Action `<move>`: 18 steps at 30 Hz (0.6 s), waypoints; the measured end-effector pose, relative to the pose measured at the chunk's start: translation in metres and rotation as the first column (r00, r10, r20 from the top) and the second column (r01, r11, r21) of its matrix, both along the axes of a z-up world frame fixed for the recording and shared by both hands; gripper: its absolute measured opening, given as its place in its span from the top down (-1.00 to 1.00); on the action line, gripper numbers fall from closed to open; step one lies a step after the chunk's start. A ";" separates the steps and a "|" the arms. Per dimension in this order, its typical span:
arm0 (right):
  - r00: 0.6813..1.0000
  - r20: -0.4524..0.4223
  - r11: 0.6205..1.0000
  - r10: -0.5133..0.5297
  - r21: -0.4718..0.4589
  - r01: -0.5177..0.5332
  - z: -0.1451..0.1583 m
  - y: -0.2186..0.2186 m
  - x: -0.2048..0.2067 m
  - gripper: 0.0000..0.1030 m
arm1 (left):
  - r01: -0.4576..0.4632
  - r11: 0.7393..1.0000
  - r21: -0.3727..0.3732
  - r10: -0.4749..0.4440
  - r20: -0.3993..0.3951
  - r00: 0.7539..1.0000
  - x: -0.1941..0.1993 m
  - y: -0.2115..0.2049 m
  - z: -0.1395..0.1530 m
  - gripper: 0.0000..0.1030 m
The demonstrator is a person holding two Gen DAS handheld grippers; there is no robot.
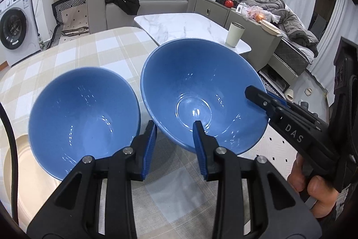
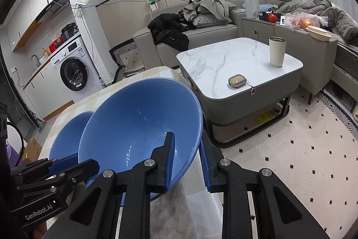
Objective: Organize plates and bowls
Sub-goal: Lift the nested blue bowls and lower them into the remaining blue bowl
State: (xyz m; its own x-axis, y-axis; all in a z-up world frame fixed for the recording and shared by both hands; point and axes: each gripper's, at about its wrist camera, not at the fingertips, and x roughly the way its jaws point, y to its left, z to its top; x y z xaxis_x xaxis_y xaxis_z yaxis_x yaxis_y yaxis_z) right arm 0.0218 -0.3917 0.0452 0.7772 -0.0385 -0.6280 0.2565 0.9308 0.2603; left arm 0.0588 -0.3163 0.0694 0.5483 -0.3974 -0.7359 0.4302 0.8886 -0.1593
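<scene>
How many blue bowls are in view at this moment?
2. One blue bowl rests on a cream plate toward the table's left. The second blue bowl, tilted, has its rim between the right gripper fingers. None appear hidden.
</scene>
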 end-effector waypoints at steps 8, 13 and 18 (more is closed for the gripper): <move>0.999 0.049 1.000 0.007 -0.014 -0.007 0.022 0.010 -0.009 0.55 | 0.002 1.000 -0.008 -0.002 0.038 0.999 -0.012 0.011 0.027 0.41; 0.997 0.076 0.999 0.021 -0.030 -0.018 0.034 0.020 -0.014 0.55 | -0.005 1.000 -0.007 0.005 0.062 0.998 -0.021 0.022 0.042 0.41; 0.995 0.097 0.998 0.037 -0.047 -0.033 0.044 0.032 -0.016 0.55 | -0.018 1.000 -0.005 0.018 0.081 0.997 -0.026 0.035 0.057 0.41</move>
